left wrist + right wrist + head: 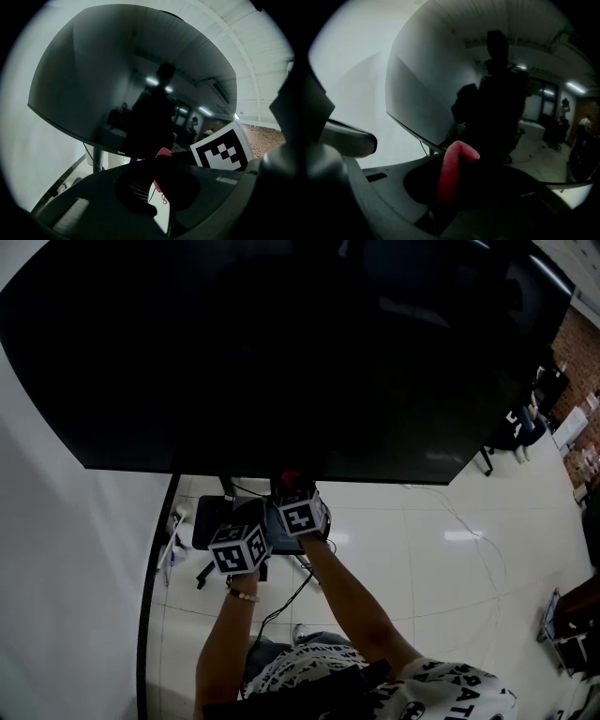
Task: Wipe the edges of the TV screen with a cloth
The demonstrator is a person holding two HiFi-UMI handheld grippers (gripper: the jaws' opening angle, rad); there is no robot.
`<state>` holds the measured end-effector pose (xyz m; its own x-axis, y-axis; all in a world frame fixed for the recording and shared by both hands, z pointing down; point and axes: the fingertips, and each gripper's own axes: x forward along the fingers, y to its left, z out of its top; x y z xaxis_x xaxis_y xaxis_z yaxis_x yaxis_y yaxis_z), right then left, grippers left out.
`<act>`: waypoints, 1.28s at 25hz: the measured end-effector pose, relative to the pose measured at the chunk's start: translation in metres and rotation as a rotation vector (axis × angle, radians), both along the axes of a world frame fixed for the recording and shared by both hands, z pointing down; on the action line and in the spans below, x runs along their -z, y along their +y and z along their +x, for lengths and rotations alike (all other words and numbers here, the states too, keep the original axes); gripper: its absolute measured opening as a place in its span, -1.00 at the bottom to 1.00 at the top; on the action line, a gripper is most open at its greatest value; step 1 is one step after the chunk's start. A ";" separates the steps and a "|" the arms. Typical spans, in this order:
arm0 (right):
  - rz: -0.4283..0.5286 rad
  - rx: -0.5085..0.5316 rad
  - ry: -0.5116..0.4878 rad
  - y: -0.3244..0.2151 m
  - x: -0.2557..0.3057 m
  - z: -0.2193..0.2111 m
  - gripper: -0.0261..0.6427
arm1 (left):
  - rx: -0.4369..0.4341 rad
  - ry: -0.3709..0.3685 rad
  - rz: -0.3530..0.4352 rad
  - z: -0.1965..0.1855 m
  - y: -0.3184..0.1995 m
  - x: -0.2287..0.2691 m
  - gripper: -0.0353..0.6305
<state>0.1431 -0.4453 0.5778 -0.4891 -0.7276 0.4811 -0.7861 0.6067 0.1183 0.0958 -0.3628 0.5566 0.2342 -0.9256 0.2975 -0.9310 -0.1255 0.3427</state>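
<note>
Cloth [451, 176] pinched in raised right tongs [292, 488].

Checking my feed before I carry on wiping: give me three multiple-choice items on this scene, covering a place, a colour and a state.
1. Where are the left hand-held gripper and right hand-held gripper relative to the TV screen?
A. at its top edge
B. at its bottom edge
C. at its right-hand edge

2. What colour is the cloth?
A. pink-red
B. blue
C. white

3. What state is the right hand-held gripper in?
A. open and empty
B. shut on the cloth
C. out of view

Answers:
1 B: the head view shows both just under the screen's lower border.
2 A: the right gripper view shows a pink-red fold.
3 B: that fold sits clamped between its jaws.
</note>
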 end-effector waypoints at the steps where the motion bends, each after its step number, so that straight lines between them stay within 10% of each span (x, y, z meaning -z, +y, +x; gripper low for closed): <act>1: 0.002 0.007 -0.002 0.000 0.000 -0.005 -0.73 | 0.004 -0.002 0.001 -0.004 0.000 -0.001 -0.89; 32: -0.015 -0.077 -0.031 0.025 0.008 -0.202 -0.73 | -0.054 -0.047 -0.027 -0.225 0.038 0.011 -0.89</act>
<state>-0.0589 -0.4200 0.5701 -0.4464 -0.7568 0.4774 -0.8339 0.5454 0.0849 -0.1296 -0.3244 0.5458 0.2690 -0.9036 0.3335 -0.9382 -0.1674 0.3029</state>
